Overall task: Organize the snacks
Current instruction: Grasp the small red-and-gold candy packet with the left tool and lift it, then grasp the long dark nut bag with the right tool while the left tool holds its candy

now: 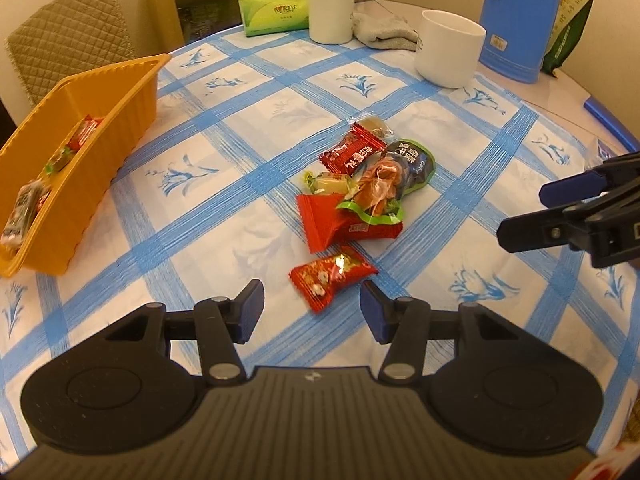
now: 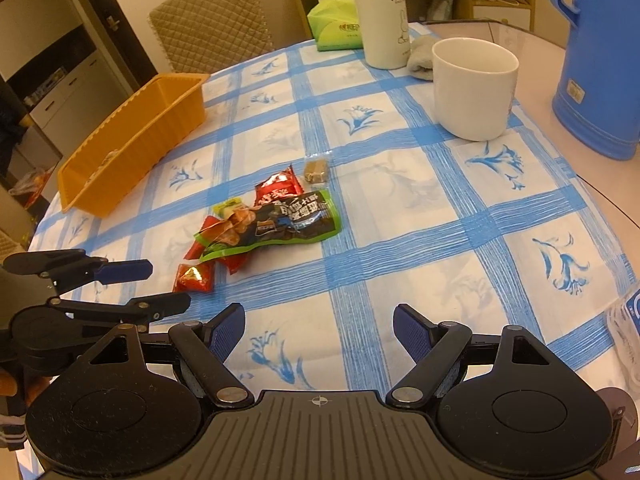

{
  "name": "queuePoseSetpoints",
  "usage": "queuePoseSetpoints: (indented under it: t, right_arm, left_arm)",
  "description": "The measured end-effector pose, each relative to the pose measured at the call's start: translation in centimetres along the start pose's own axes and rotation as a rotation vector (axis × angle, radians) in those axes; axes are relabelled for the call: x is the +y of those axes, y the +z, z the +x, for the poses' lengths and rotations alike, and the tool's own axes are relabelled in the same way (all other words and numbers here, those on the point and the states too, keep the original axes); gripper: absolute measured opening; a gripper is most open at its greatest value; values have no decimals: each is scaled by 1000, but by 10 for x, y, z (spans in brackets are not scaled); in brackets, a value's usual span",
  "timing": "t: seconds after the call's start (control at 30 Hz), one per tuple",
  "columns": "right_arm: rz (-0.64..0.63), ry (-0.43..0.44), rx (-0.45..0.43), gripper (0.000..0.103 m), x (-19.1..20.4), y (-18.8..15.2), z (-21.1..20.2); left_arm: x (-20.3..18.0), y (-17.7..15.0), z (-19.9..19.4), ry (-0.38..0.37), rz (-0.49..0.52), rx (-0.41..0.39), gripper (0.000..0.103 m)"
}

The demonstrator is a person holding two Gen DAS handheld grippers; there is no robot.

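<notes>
My left gripper (image 1: 312, 306) spread wide just short of a red candy (image 1: 332, 274), my right gripper (image 2: 319, 330) equally wide over bare tablecloth (image 2: 400, 216), snack pile (image 1: 360, 184) mid-table, orange tray (image 1: 80, 152) beyond, its sweets (image 1: 24, 208) visible only from the left wrist.

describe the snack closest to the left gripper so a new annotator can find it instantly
Start at the snack pile in the middle of the blue-checked tablecloth. The target is the small red packet lying alone at the pile's near edge, just ahead of the open left gripper. Unlike the other red wrappers, it touches nothing and shows a shiny glare.
</notes>
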State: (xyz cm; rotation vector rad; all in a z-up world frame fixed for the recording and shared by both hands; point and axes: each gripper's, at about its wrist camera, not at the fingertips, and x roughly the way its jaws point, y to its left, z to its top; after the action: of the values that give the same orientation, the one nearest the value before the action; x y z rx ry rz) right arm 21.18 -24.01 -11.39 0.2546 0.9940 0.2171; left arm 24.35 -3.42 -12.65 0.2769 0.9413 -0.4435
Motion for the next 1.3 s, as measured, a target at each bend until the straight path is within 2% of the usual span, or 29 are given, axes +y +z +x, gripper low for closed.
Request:
queuePoseSetpoints:
  t: [0.33,0.47,0.53,0.73,0.77,0.87,1.07,1.3]
  right_arm:
    - [46,-32,-6,81,-9,2,2]
    - [60,-41,-7,81,-12,3,3]
    - [65,-44,-7,81,-13,4,3]
    - [71,-48,-8,81,-13,6,5]
    - [71,-48,-9,81,-13,6,5]
    - [67,-45,-9,81,-11,8,7]
    - [54,-26,-23,81,-1,16,10]
    - [56,9,-54,81,13,37,20]
  left_arm:
    - [-3,11,16,-56,49,8,49]
    - [-5,14,19,-86,48,12,40]
    - [-7,15,20,-96,51,10,39]
    - [-8,14,20,-114,42,9,25]
    - [-8,13,20,-115,40,10,21]
    - [-6,10,17,-119,25,12,19]
    - [3,0,6,-105,-30,13,18]
    - [30,-14,-15,-49,-125,-1,18]
